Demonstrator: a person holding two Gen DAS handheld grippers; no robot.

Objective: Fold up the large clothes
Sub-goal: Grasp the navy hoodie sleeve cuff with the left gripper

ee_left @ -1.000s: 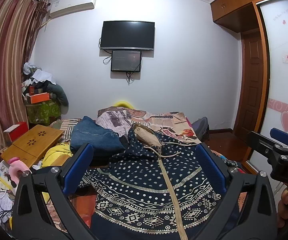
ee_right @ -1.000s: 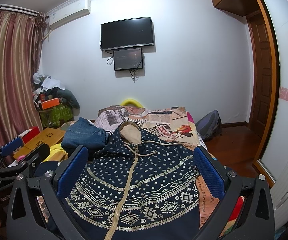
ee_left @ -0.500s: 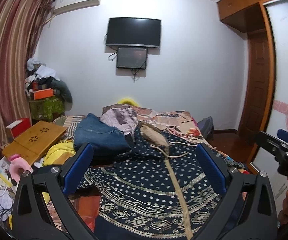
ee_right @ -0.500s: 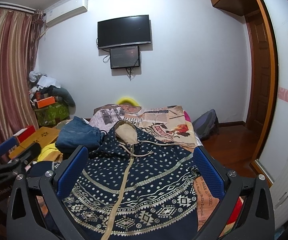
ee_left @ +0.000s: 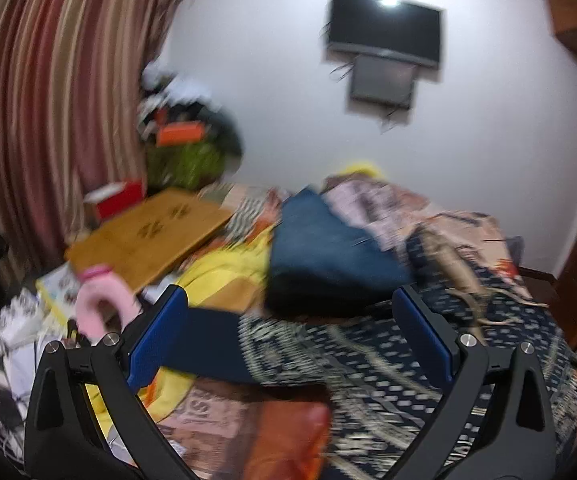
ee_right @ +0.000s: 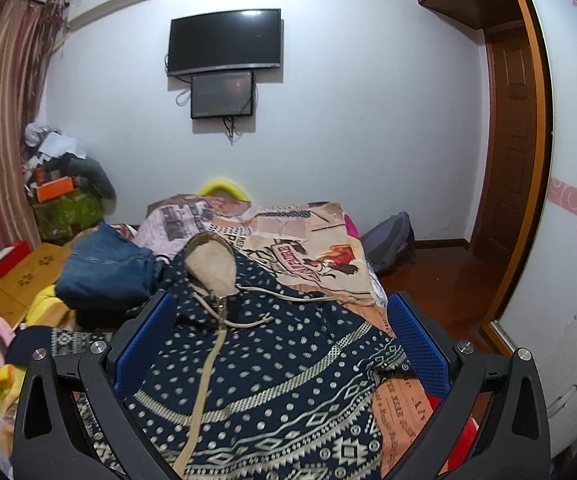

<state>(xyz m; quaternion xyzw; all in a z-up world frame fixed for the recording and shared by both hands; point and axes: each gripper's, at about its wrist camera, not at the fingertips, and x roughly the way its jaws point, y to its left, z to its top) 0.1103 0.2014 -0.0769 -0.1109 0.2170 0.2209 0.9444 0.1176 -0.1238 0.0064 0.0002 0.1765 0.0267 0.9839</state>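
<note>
The patterned navy hooded jacket (ee_right: 272,364) is lying face up and spread flat on the bed (ee_right: 308,240), zipper running down the middle and hood pointing toward the far wall. The right gripper (ee_right: 280,356) is hovering above the jacket body with jaws spread wide and nothing between them. The left gripper (ee_left: 288,348), jaws likewise spread and empty, is pointing toward the jacket's left sleeve (ee_left: 216,352), which is extending out over the yellow cloth (ee_left: 224,276). The step in hand appears to be the approach to the first fold: each gripper should be lowering onto a single layer near a sleeve or hem edge, pinching only the jacket and not the bedcover beneath. The left wrist view, though blurred, is showing the outstretched sleeve, the wooden lap desk (ee_left: 144,240) and the pink bottle (ee_left: 100,304); the right wrist view is showing the hood, drawstrings and right hem edge sharply, plus the folded jeans (ee_right: 108,272) beside the hood.
</note>
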